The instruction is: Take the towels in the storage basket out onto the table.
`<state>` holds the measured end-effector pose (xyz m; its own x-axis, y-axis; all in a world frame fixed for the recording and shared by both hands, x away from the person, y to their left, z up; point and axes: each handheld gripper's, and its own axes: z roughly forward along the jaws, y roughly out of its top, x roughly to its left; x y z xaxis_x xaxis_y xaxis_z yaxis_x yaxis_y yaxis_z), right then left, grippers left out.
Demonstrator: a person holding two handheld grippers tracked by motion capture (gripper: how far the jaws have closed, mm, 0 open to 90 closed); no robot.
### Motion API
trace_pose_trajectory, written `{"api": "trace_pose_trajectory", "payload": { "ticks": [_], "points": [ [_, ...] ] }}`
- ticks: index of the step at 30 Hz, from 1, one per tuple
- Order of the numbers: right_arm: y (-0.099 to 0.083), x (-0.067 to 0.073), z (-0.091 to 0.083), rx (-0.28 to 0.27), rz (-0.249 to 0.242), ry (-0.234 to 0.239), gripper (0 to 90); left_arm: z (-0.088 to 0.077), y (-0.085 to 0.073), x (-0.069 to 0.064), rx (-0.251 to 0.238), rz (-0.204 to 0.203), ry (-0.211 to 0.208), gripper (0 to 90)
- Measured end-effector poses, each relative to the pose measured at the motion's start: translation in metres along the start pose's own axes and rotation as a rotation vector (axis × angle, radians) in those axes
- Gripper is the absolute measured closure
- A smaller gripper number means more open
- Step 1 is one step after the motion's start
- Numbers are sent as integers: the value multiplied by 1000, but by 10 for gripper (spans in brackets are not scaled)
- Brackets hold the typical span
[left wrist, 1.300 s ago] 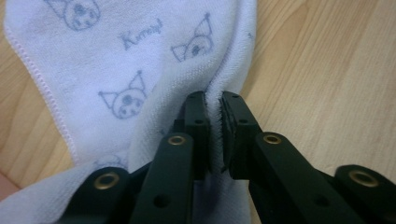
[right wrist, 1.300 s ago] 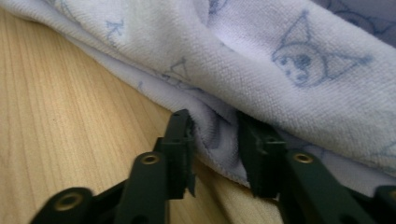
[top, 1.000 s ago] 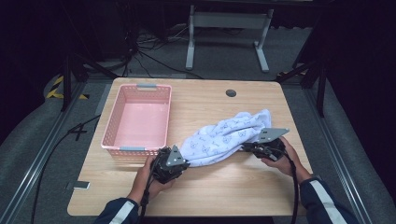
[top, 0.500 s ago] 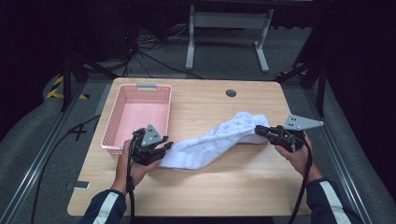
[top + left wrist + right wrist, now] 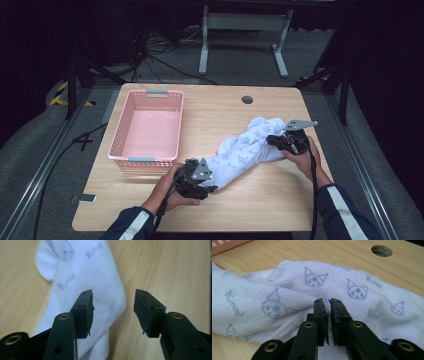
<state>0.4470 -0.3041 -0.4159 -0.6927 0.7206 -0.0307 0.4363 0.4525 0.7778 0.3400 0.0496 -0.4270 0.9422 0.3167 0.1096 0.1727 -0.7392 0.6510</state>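
Left hand-held gripper [image 5: 209, 189] sits low in the centre of the high view, and its jaws have just been opening: in the left gripper view [image 5: 113, 311] they stand well apart, one pad over the hemmed corner of the towel [image 5: 82, 285] and the other over bare wood, neither pressing on the cloth. That white towel [image 5: 247, 147], printed with small blue-grey cartoon faces and script, lies bunched in a long diagonal roll across the middle of the desk [image 5: 270, 210], running from the lower centre of the frame up toward the right. At its upper right end the right hand-held gripper [image 5: 272, 141] has hold of it; in the right gripper view [image 5: 329, 312] the two black jaws are nearly together with a fold of the towel [image 5: 294, 290] pinched between the pads, hem stitching showing just to their left. The person's hands come up from the bottom edge, dark sleeves with a pale stripe on each forearm, a cable trailing from each gripper. To the left of the towel, just above the left hand, a pink mesh basket [image 5: 120, 145] stands on the desk with grey handles at its near and far ends. A round cable hole [image 5: 247, 99] sits near the desk's far edge, upper centre. Beyond the desk, a white metal frame [image 5: 242, 30] stands on the dark grey floor [image 5: 30, 155] among black cables.
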Motion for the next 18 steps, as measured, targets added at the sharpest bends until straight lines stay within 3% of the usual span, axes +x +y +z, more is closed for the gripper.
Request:
{"api": "trace_pose_trajectory", "payload": {
  "ticks": [1,2,3,5,6,8,10,12,14,18],
  "points": [
    [0,0,0,-1,-1,1,825,9,-1,0,22,-15,-11,438],
    [-1,0,-1,-3,10,4,823,14,-1,1,36,-5,-7,430],
    [-1,-1,-1,-1,9,5,822,23,-1,1,75,7,19,426],
    [-2,-1,0,2,7,6,821,27,-2,3,90,-2,27,427],
    [-2,-1,0,4,5,8,822,30,-3,4,94,-8,18,507],
    [-3,0,-1,10,-7,14,829,30,-4,5,92,12,43,710],
    [-3,2,-5,8,-8,30,836,20,-5,8,68,-8,16,848],
    [-3,3,-11,-3,-17,58,836,6,-6,7,33,-3,0,857],
    [-4,7,-20,-5,-25,103,836,-21,-6,5,-32,-12,-37,856],
    [-10,25,-35,45,-95,217,832,-60,-13,-9,-68,10,-40,842]
  ]
}}
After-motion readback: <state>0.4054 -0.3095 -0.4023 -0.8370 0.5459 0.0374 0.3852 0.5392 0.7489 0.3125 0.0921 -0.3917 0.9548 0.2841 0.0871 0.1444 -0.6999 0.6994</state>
